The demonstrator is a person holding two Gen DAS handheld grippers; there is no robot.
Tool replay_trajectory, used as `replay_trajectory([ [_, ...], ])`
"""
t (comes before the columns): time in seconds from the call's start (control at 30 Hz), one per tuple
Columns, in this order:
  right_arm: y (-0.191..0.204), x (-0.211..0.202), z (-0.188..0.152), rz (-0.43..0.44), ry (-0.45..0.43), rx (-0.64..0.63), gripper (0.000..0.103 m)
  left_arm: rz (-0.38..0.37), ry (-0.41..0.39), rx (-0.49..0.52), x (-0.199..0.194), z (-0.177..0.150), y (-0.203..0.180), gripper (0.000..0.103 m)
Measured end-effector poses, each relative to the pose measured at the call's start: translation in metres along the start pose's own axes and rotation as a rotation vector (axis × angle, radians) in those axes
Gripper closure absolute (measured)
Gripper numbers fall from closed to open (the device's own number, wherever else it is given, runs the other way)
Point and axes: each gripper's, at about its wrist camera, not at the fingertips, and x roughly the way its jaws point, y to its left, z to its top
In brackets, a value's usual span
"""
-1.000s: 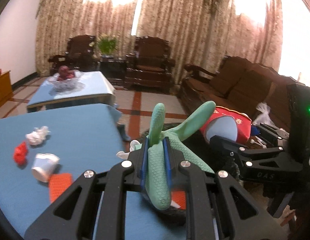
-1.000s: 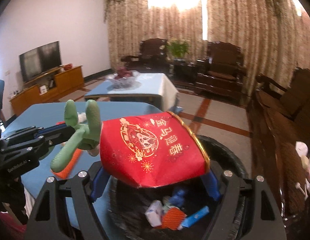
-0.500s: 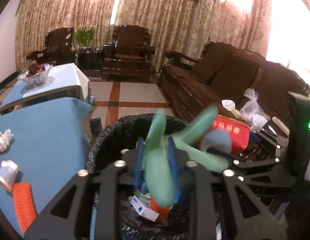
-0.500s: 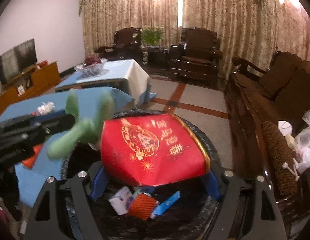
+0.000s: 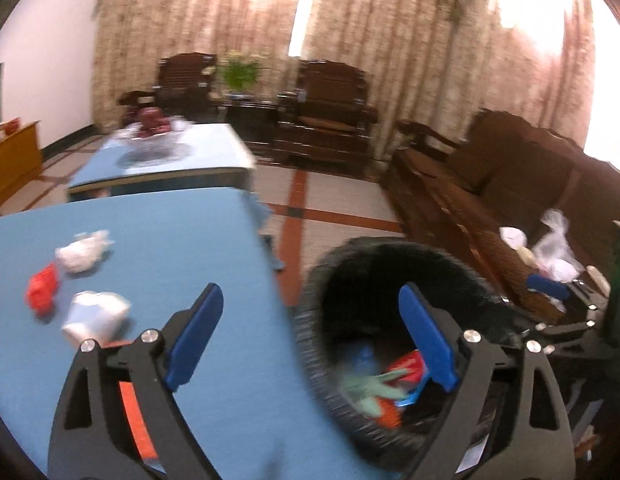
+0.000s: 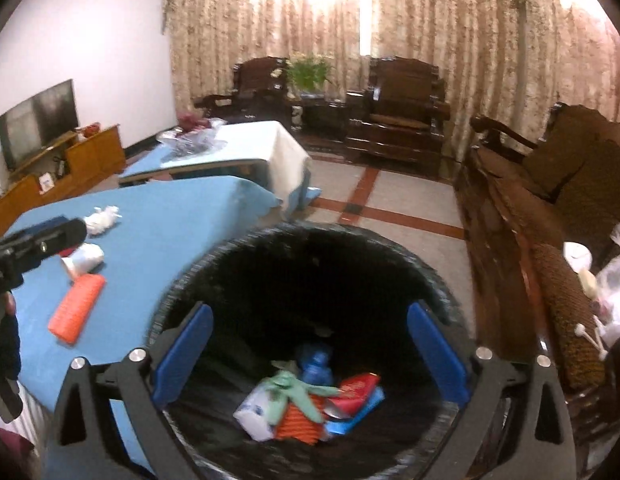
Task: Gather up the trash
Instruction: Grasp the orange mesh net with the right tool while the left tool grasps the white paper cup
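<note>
Two grippers, both spread wide and holding nothing.
Left gripper (image 5: 310, 344) straddles the blue table (image 5: 189, 248) edge and bin (image 5: 310, 360) rim, lower centre; right gripper (image 6: 310, 352) points down over the bin, where the green glove (image 6: 295, 390) and red packet (image 6: 356, 390) lie, low in frame.

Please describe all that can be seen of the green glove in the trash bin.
The green glove is pale mint green and looks like soft rubber. It lies limp, with its fingers spread, on top of the pile at the bottom of the black-lined trash bin. It rests on an orange ribbed item and a white packet, and its fingers reach toward a red packet. No gripper touches it. In the left wrist view it is only a blurred green shape.
</note>
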Motion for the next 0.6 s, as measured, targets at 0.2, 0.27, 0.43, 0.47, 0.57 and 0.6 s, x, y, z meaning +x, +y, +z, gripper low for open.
replay_trajectory([
  [0.2, 0.071, 0.010, 0.013, 0.156, -0.021, -0.045, 0.007, 0.193, -0.015, -0.040, -0.047, -0.017, 0.071, 0.015],
  [0.27, 0.100, 0.018, 0.015, 0.208, -0.015, -0.069, 0.007, 0.238, -0.018, -0.051, -0.058, -0.019, 0.088, 0.015],
  [0.43, 0.161, 0.037, 0.014, 0.298, -0.002, -0.105, 0.007, 0.359, -0.018, -0.088, -0.086, -0.034, 0.134, 0.015],
  [0.47, 0.176, 0.043, 0.012, 0.309, 0.007, -0.115, 0.007, 0.376, -0.016, -0.100, -0.091, -0.036, 0.143, 0.015],
  [0.57, 0.201, 0.055, 0.002, 0.323, 0.024, -0.119, 0.007, 0.410, -0.008, -0.118, -0.099, -0.046, 0.161, 0.015],
  [0.6, 0.212, 0.061, -0.003, 0.327, 0.040, -0.124, 0.007, 0.425, -0.003, -0.121, -0.101, -0.051, 0.168, 0.015],
])
